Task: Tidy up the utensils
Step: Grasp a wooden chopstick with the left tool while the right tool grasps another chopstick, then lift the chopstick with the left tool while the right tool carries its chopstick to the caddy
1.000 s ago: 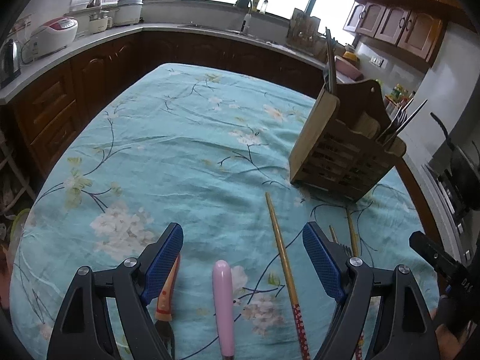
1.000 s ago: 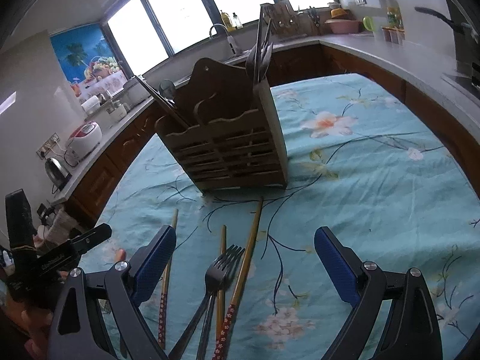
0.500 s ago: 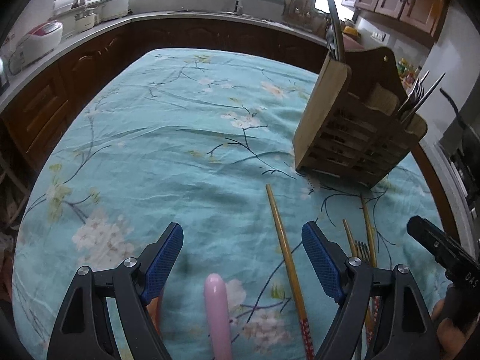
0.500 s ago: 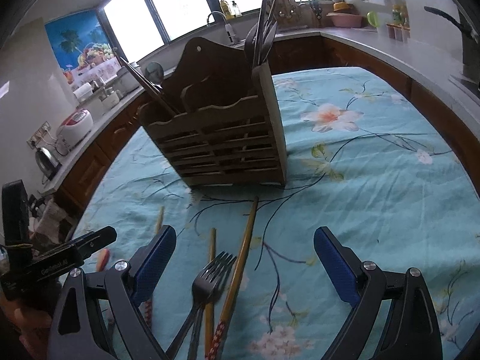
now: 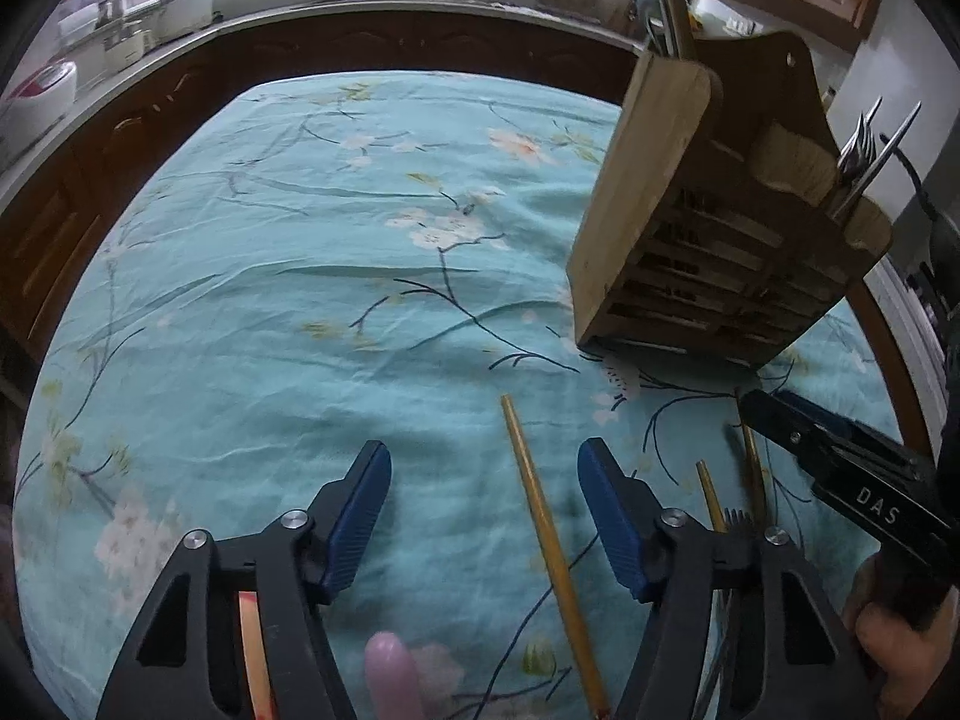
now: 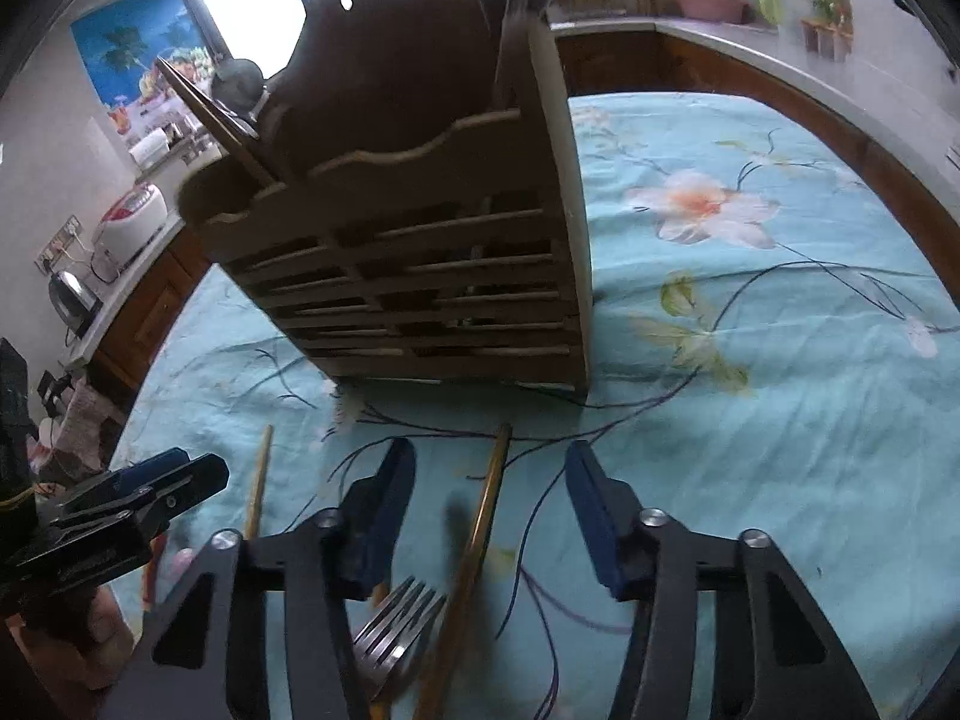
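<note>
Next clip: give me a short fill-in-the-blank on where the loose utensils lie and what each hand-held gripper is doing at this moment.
1. The wooden utensil holder stands on a floral ____ tablecloth.
2. Between the open fingers of the right hand-held gripper lies a ____, not yet pinched.
3. Beside that chopstick, near the right hand-held gripper's left finger, lies a metal ____.
4. The handle low between the fingers of the left hand-held gripper is coloured ____.

Missing words: teal; chopstick; fork; pink
</note>
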The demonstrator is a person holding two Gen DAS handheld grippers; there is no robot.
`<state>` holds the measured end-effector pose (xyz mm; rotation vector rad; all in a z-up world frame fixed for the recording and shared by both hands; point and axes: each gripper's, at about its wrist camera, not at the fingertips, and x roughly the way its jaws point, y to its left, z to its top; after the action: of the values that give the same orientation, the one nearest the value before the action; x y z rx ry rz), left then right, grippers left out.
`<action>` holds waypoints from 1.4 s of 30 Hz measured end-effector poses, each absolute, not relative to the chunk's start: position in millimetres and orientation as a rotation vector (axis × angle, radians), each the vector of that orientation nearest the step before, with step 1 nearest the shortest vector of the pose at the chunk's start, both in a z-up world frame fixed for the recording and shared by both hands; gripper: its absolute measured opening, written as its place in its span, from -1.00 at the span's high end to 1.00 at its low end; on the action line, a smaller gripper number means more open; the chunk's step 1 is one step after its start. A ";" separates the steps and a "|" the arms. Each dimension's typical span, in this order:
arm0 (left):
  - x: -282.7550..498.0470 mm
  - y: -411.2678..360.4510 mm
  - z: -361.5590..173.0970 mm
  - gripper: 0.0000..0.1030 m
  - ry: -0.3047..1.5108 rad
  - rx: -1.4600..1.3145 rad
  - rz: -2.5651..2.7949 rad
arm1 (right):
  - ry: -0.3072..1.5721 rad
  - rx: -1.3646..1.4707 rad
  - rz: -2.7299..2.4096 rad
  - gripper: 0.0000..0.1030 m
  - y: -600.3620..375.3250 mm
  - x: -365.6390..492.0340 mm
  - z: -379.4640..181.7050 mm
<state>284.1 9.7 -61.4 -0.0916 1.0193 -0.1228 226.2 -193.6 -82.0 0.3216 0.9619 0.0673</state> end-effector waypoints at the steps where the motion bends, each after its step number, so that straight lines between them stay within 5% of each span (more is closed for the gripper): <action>1: 287.2 7.5 -64.0 -0.19 1.026 -0.083 -0.124 | 0.974 0.309 0.072 0.07 -192.1 229.2 -83.4; 8: 303.2 -5.0 -79.1 0.06 1.046 -0.032 -0.114 | 1.013 0.205 0.063 0.33 -179.4 233.9 -89.8; 12: 306.5 -12.8 -81.0 0.70 1.040 0.018 -0.109 | 1.017 0.182 0.044 0.70 -178.0 231.8 -89.5; 14: 309.5 -12.8 -81.8 0.84 1.044 0.006 -0.118 | 1.020 0.200 0.052 0.86 -179.5 230.1 -89.5; 42: 194.2 38.8 22.9 0.93 0.840 -0.193 -0.238 | 0.806 0.328 0.127 0.91 -204.7 169.1 5.2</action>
<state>194.2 38.8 22.9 -0.1930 0.8402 -0.2376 169.1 -204.7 5.2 0.3279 0.8058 0.1265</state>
